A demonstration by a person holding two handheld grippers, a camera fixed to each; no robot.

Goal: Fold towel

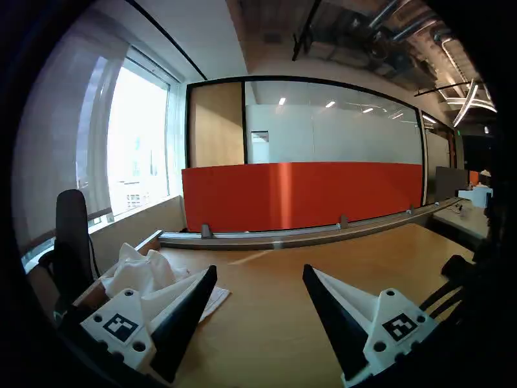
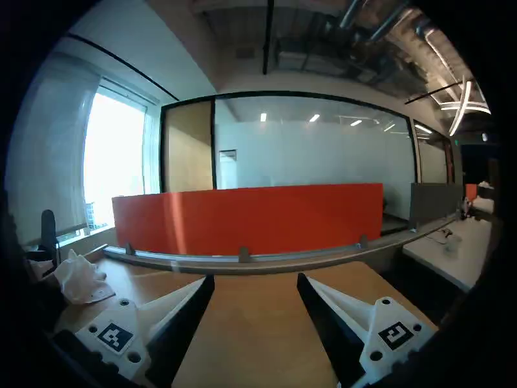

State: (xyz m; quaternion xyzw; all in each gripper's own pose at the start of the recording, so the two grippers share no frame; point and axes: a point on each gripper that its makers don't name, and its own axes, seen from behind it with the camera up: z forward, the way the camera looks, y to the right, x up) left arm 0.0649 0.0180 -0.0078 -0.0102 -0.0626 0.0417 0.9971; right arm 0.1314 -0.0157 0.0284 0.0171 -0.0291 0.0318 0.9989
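Observation:
A crumpled white towel lies in a heap on the wooden desk at the left, partly behind my left gripper's left finger. My left gripper is open above the desk, nothing between its fingers, the towel just to its left. In the right gripper view the same white towel sits far off at the left edge of the desk. My right gripper is open and holds nothing, well to the right of the towel.
An orange divider panel on a metal rail bounds the desk's far edge. A black chair back stands at the left by the window. Another desk lies to the right. Flat white sheets lie under the towel.

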